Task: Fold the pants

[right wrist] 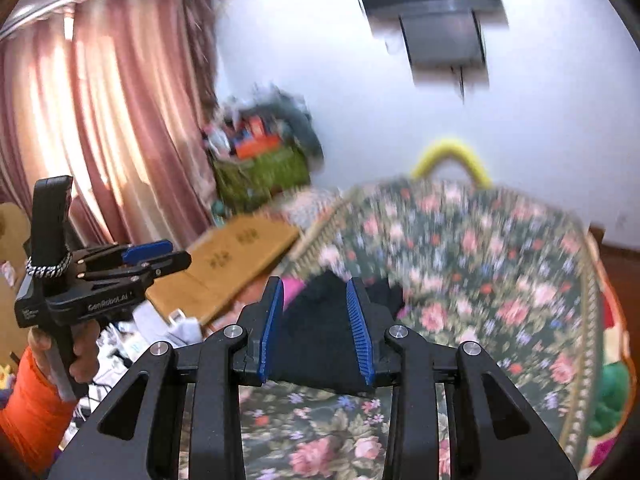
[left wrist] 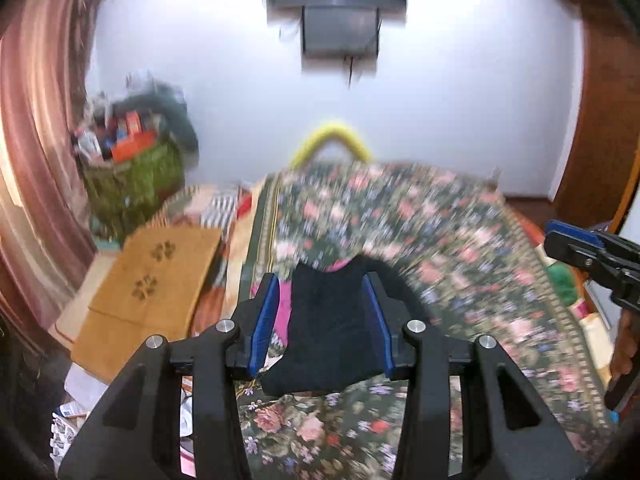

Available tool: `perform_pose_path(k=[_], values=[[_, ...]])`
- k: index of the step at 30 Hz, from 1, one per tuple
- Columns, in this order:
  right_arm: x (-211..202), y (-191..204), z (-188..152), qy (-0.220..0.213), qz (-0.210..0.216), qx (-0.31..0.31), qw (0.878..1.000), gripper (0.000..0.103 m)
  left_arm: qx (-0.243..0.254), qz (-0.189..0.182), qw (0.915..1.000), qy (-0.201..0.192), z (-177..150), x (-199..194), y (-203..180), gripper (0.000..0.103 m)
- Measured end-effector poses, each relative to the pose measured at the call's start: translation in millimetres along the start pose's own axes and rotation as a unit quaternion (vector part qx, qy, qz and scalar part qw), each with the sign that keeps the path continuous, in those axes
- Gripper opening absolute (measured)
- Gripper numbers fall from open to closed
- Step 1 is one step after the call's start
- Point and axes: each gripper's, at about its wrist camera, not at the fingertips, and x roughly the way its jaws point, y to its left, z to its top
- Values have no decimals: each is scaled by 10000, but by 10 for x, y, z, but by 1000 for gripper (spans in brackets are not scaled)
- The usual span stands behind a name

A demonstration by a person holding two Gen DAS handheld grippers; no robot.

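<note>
left gripper [left wrist: 324, 316] and right gripper [right wrist: 318, 320]: blue pads set apart, black pants [left wrist: 324, 332] bunched between them; whether either actually pinches the cloth cannot be told. pants hang above the near part of the floral bedspread [left wrist: 460, 240], pink lining showing. judgement: keep both ends level and taut, then lay down flat. frames blurred. off the bed's left edge: cardboard box [left wrist: 148, 292], green basket [left wrist: 132, 180], curtain [right wrist: 120, 100]; none blocks the bed.

both wrist views: close, facing wall | shared: floral bedspread [left wrist: 460, 240] [right wrist: 480, 260]
</note>
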Motion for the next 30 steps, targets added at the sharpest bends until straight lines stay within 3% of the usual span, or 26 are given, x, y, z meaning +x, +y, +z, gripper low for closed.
perform_pose_path(k=[7, 12, 15, 17, 23, 30], values=[[-840, 599, -110, -664, 83, -335, 9972, 30, 198, 351, 9928, -1132, -191, -1292, -354, 43], [-1157, 902, -309, -911, -150, -501, 9945, 30, 150, 302, 9886, -1470, -447, -1800, -492, 59], [-1275, 979, -413, -1018, -334, -442, 9933, 50, 198, 273, 9869, -1575, -548, -1999, -543, 73], [-1346, 1005, -452, -1111, -450, -372, 9921, 68, 194, 271, 9858, -1648, -585, -2081, -561, 85], [-1442, 993, -444, -1301, -901, -322, 9869, 100, 74, 264, 9834, -1796, -680, -2286, -570, 101], [-1508, 975, -464, -1324, -1020, -306, 9855, 103, 50, 209, 9830, -1824, -746, -2389, -637, 103]])
